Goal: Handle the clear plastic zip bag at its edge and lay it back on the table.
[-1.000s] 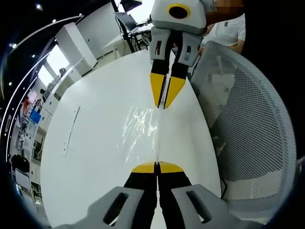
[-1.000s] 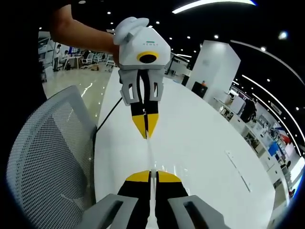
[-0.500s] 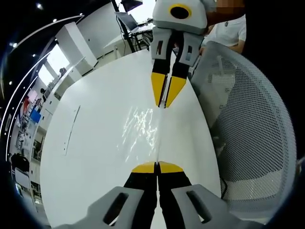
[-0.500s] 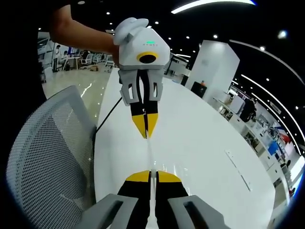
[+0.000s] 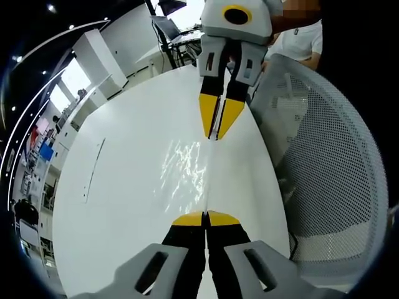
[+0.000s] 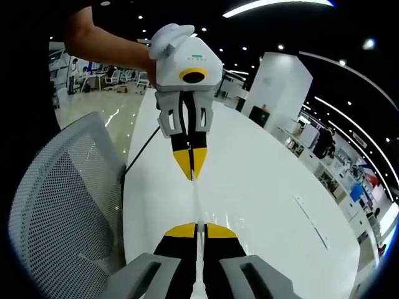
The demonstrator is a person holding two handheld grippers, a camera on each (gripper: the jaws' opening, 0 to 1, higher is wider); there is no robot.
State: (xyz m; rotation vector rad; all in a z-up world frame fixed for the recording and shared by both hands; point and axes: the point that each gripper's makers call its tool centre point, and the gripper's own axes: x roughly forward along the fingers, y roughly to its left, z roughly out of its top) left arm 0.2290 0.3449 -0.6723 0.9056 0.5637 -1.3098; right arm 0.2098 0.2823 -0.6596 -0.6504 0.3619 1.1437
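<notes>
left gripper (image 5: pixel 206 217) and right gripper (image 6: pixel 198 229) face each other, fingers pinched together (tips opposed).

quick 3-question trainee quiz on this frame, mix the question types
1. True or false: the left gripper and the right gripper pinch opposite ends of the clear zip bag.
2. The bag is: A) flat on the table B) stretched between the grippers above the white table C) draped on the mesh chair.
3. Fill in: the mesh chair stands ___ the table.

Key: 1 true; 2 B; 3 beside.
</notes>
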